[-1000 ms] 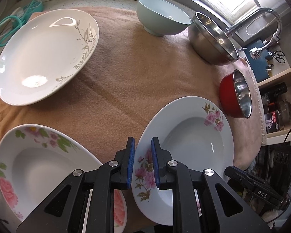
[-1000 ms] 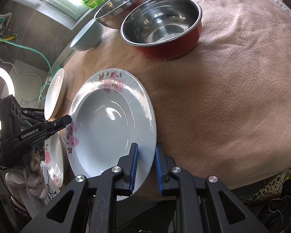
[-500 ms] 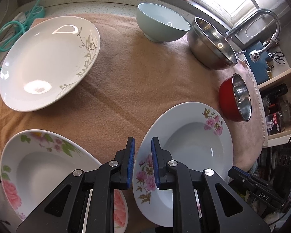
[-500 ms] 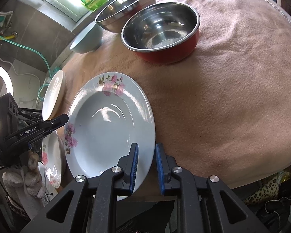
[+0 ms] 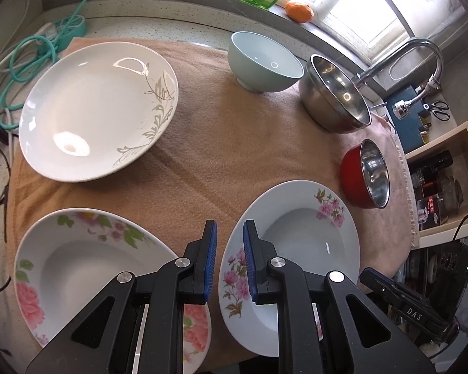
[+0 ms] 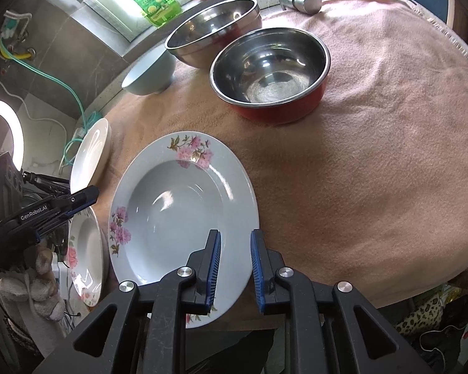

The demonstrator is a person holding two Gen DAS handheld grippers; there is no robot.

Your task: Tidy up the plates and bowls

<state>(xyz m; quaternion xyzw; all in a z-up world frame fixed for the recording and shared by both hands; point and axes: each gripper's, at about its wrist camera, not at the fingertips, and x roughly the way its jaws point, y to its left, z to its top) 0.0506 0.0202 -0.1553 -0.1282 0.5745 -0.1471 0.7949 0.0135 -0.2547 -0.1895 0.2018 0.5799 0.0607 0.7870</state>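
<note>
**Both hand-held grippers hovered at the rim of the pale blue plate**

The left hand-held gripper [image 5: 228, 260] pointed steeply down over the tan cloth-covered table [image 5: 221, 155], its blue-padded fingers [image 5: 209, 261] a narrow gap apart with nothing between them. Just to its right lay the pale blue deep plate with pink flowers [image 5: 299, 237], whose near rim ran under the right finger; whether the pad touched it could not be told. Just to the gripper's left sat the white deep plate with large pink roses and green leaves [image 5: 78, 258], partly hidden beneath the gripper's body. Farther ahead and to the left rested the broad white plate with a grey leaf pattern [image 5: 93, 109]. Ahead lay the light blue ceramic bowl [image 5: 265, 60], with the plain steel bowl [image 5: 337, 96] beside it to the right, and nearer on the right the red bowl with a steel inside [image 5: 366, 174].

The right hand-held gripper [image 6: 235, 269] also pointed down, with its jaws slightly apart and empty. The pale blue plate's right rim passed below the gap and the left finger [image 6: 213, 268], not pressed by either pad. The red bowl stood ahead of this gripper, apart from the plate. At far left a gloved hand [image 6: 31, 290] held the left hand-held gripper.
</note>
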